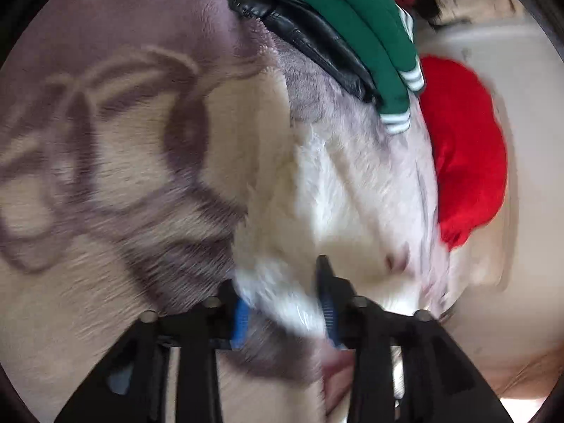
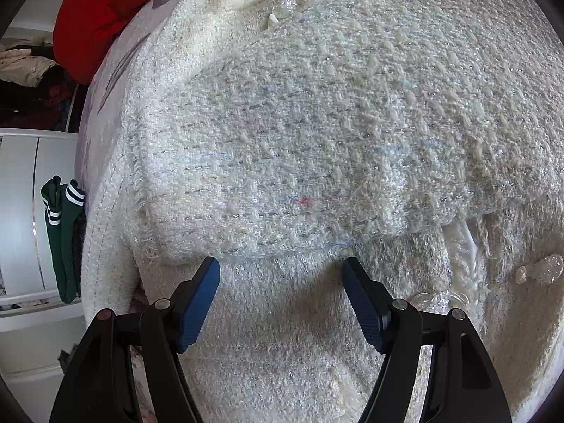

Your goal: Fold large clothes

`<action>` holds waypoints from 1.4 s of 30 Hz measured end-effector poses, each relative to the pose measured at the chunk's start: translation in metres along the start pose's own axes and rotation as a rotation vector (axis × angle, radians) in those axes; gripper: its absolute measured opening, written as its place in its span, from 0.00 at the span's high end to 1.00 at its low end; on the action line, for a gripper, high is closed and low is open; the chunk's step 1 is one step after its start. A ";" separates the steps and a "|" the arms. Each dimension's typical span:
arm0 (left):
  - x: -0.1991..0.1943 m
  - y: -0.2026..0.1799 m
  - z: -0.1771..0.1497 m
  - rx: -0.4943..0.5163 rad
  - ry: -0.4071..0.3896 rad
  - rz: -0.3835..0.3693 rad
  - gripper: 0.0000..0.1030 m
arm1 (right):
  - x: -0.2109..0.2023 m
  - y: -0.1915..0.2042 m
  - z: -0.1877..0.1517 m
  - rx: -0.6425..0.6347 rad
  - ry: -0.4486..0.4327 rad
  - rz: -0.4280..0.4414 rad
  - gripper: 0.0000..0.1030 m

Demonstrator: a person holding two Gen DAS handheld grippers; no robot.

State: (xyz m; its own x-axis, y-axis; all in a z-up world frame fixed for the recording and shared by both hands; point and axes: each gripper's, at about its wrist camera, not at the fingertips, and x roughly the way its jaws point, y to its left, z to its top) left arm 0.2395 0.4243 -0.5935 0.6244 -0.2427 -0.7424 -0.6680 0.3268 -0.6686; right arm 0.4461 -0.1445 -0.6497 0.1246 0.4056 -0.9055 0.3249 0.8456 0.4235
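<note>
Right gripper (image 2: 282, 275) hangs with its blue-padded jaws spread wide and holding nothing, poised just above a cream tweed jacket (image 2: 317, 123) that fills nearly the whole right wrist view. The jacket lies spread on a bed, one layer folded over another so that a fuzzy hem edge runs across just beyond the fingertips. Clear glassy buttons (image 2: 544, 268) sit on the cloth to the right of the gripper, more of them near its right finger.

To the left, past the jacket's edge, a pale patterned blanket (image 2: 105, 81) shows beneath it, and a green garment with white stripes (image 2: 61, 232) hangs down at the side of the bed in front of white cabinet panels (image 2: 21, 211). Farther back, a red garment (image 2: 102, 14) lies at the top left, with a heap of other clothes (image 2: 24, 67) beyond it.

In the blurred left wrist view, left gripper (image 1: 282, 299) has a fold of white fluffy fabric (image 1: 282, 296) lying between its blue pads (image 1: 240, 320); the jaws stand partly apart, and whether they are pinching the cloth cannot be told. Beyond the fingers the blanket (image 1: 105, 148), beige with a grey bow motif, spreads to the left. Farther off, the green striped garment (image 1: 352, 24) lies over a black leather one (image 1: 299, 31), with the red garment (image 1: 465, 151) to the right against a white surface.
</note>
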 end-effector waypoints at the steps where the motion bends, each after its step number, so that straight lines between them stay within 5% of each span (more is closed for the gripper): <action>1: -0.005 -0.001 -0.002 0.029 0.003 0.005 0.65 | 0.001 0.000 0.001 -0.001 0.003 -0.002 0.29; 5: -0.029 -0.010 0.007 0.175 -0.029 0.056 0.43 | 0.006 0.006 0.006 -0.013 0.005 -0.017 0.28; 8: -0.028 -0.028 0.034 0.310 -0.054 0.106 0.43 | 0.008 0.013 0.005 -0.029 0.004 -0.035 0.28; 10: -0.007 -0.032 0.050 0.371 0.013 0.128 0.42 | 0.010 0.018 0.004 -0.042 0.003 -0.047 0.28; 12: 0.031 -0.033 0.059 0.421 0.168 0.157 0.42 | 0.012 0.021 0.003 -0.051 0.002 -0.057 0.28; 15: 0.052 -0.037 0.049 0.496 0.213 0.206 0.58 | 0.017 0.030 -0.002 -0.048 -0.002 -0.066 0.28; 16: 0.045 -0.048 0.043 0.553 0.190 0.211 0.86 | 0.018 0.031 -0.003 -0.045 -0.003 -0.068 0.28; 17: 0.034 -0.059 0.039 0.577 0.165 0.178 0.91 | 0.019 0.031 -0.003 -0.040 -0.003 -0.069 0.28; 21: -0.021 -0.081 0.055 0.458 0.015 -0.063 0.92 | 0.022 0.029 -0.001 -0.021 -0.007 -0.067 0.28; 26: -0.024 -0.032 0.101 0.211 -0.104 -0.004 0.92 | 0.028 0.036 0.000 -0.038 -0.016 -0.089 0.28; 29: -0.021 0.018 0.115 0.016 -0.071 -0.047 0.90 | 0.032 0.044 -0.003 -0.049 -0.020 -0.100 0.28; 31: -0.029 0.028 0.103 -0.002 -0.069 -0.069 0.86 | 0.034 0.047 -0.005 -0.052 -0.021 -0.101 0.28; 33: -0.035 0.027 0.085 0.020 -0.027 -0.074 0.58 | 0.035 0.050 -0.008 -0.056 -0.020 -0.101 0.28; 34: -0.033 0.026 0.073 0.025 -0.010 -0.084 0.35 | 0.036 0.052 -0.010 -0.056 -0.022 -0.102 0.28; 42: 0.028 0.010 -0.025 -0.113 0.182 -0.281 0.33 | 0.047 0.070 -0.021 -0.103 -0.040 -0.149 0.20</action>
State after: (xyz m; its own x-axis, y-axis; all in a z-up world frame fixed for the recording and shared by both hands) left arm 0.2399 0.3976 -0.6227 0.7149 -0.4707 -0.5171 -0.5269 0.1236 -0.8409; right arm 0.4544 -0.0590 -0.6622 0.1200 0.2605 -0.9580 0.2450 0.9273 0.2829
